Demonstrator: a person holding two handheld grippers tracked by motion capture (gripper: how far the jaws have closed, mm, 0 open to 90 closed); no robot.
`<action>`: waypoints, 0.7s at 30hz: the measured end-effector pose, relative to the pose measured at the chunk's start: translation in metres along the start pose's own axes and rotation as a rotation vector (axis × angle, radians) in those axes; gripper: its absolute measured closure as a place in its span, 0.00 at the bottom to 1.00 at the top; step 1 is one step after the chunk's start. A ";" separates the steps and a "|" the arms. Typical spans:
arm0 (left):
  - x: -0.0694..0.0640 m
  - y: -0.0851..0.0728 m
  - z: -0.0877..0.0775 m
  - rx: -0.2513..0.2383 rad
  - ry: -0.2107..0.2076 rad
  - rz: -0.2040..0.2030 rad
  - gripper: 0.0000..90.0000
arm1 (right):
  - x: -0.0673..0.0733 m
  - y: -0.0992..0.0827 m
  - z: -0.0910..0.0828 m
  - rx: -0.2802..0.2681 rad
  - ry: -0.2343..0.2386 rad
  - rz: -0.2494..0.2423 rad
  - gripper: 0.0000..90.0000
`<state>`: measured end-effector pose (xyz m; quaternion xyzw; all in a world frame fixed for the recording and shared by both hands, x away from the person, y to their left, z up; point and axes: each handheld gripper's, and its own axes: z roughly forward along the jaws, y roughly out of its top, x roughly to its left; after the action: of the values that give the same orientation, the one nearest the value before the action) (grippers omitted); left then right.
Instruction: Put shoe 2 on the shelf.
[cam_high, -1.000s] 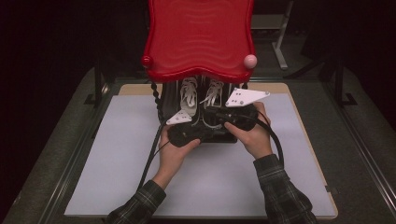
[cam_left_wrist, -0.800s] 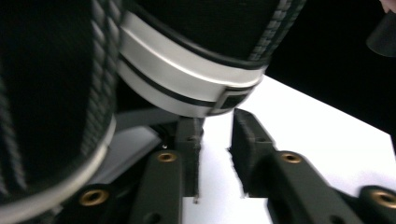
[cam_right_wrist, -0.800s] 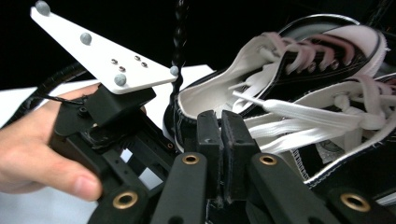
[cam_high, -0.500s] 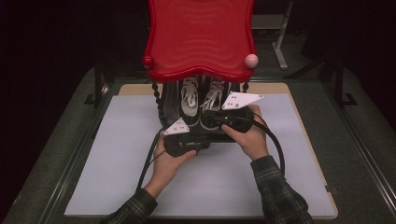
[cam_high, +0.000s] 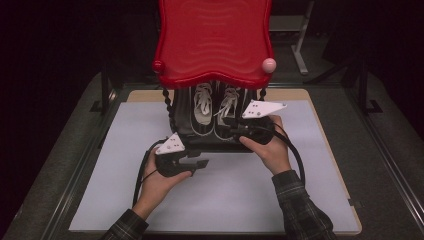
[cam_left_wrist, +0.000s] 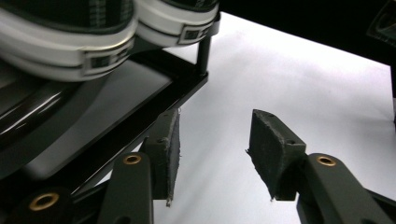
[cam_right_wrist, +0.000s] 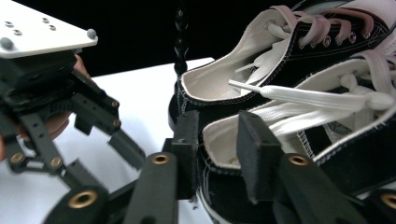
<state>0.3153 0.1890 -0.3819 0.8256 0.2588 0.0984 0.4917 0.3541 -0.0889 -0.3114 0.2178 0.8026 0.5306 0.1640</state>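
Note:
Two black sneakers with white laces, one on the left and one on the right, stand on the black lower shelf of a red-topped stand. My right gripper is at the right sneaker's heel. In the right gripper view its jaws have just been opening and straddle the heel collar without pressing on it. My left gripper sits just off the shelf's front edge over the white mat. Its jaws have just been opening, with nothing between them.
The stand rests at the far middle of a white mat on a table with raised side rails. The sneakers' white soles and the shelf edge lie close to the left jaw. Cables loop beside both hands.
The left hand has drawn back from the shelf toward the near left, and its jaws have spread. The right gripper has stayed at the sneaker's heel and its jaws have parted.

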 end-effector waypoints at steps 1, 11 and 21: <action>0.002 -0.002 -0.004 0.012 0.010 0.001 0.55 | 0.000 0.000 -0.002 -0.001 -0.009 0.006 0.69; 0.020 -0.026 -0.043 0.081 0.075 -0.011 0.40 | 0.000 -0.016 -0.039 -0.039 -0.072 0.065 0.45; 0.029 -0.047 -0.076 0.130 0.153 -0.026 0.32 | 0.001 -0.058 -0.063 0.039 -0.122 0.116 0.32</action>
<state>0.2926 0.2799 -0.3877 0.8424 0.3120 0.1377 0.4172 0.3118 -0.1579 -0.3410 0.2992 0.7871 0.5094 0.1773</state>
